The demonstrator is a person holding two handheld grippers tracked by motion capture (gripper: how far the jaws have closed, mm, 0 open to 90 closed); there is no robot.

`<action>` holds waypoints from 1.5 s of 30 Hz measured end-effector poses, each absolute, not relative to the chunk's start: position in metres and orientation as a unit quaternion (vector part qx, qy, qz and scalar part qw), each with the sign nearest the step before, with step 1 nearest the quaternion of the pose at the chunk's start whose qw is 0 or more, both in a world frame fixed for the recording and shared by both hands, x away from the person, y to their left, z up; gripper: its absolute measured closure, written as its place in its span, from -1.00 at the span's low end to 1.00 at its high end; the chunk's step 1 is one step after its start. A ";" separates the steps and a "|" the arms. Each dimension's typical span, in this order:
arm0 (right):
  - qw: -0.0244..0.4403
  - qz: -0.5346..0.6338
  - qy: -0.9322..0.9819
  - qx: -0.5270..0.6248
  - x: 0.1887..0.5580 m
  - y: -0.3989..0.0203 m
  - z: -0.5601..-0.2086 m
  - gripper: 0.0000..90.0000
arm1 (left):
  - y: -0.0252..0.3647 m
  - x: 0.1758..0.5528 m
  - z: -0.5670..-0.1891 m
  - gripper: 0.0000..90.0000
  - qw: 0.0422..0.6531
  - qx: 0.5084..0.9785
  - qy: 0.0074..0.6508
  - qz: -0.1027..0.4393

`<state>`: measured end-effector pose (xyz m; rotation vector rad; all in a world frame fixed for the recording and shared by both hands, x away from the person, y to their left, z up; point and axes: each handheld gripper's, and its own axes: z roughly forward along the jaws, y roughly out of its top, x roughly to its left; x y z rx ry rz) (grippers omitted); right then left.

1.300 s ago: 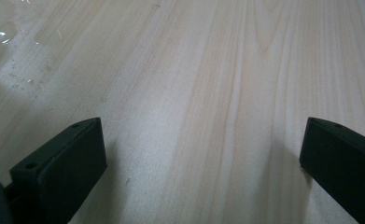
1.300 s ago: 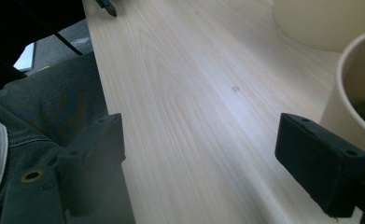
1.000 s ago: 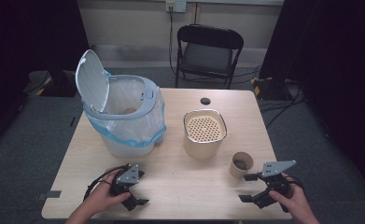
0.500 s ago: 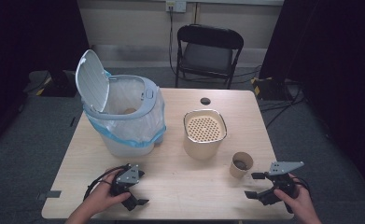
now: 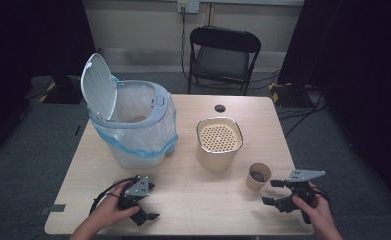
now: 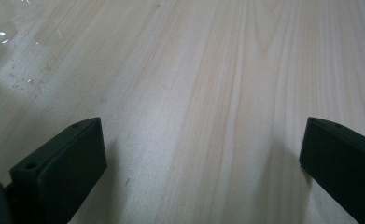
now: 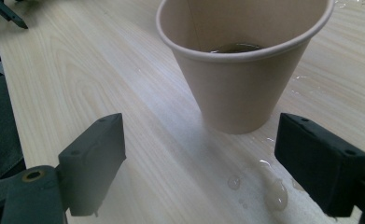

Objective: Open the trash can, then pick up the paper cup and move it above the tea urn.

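The right claw (image 5: 278,192) has drifted back and toward the table's right edge over the last second. It was beside the small tan paper cup (image 5: 258,176) and now sits at about four o'clock from it, near but not touching. Its jaws stand spread wide and hold nothing. In the right gripper view the cup (image 7: 242,65) rises between and beyond the two black jaws, so the claw is lined up on it; I judge this to be a short re-aim before closing in for a grasp, not a retreat from the cup.

The left claw (image 5: 144,202) has not moved. It rests released at the near left of the pale wooden table (image 5: 203,200), its jaws parted over bare wood (image 6: 203,107).

The cup stands upright near the table's right front, at about five o'clock from the cream perforated-top canister (image 5: 219,143). It tapers toward its base, has a rolled rim, and holds a little dark liquid at the bottom. Drops of water (image 7: 269,189) bead on the wood at its foot, so the base may be slippery. The thin paper wall would likely buckle under a hard squeeze.

The white lidded bin lined with a clear bag (image 5: 133,125) stands open at the table's ten o'clock.
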<state>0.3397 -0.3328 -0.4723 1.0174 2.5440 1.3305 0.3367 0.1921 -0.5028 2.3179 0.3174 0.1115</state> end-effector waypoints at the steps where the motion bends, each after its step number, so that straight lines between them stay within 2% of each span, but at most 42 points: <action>1: 0.046 0.438 0.832 0.337 0.341 -0.333 -0.473 -0.65 | 0.192 0.337 -0.503 -1.00 0.389 0.912 0.125 0.044; 11: 0.058 0.451 0.810 0.370 0.352 -0.336 -0.470 -0.67 | 0.192 0.337 -0.503 -1.00 0.390 0.911 0.125 0.044; 27: 0.070 0.437 0.830 0.338 0.359 -0.321 -0.475 -0.66 | 0.192 0.337 -0.503 -1.00 0.389 0.912 0.123 0.042; 32: 0.079 0.451 0.823 0.335 0.359 -0.320 -0.474 -0.60 | 0.192 0.337 -0.503 -1.00 0.390 0.912 0.125 0.043; 45: 0.085 0.486 0.801 0.340 0.365 -0.318 -0.483 -0.64 | 0.192 0.337 -0.503 -1.00 0.390 0.911 0.124 0.044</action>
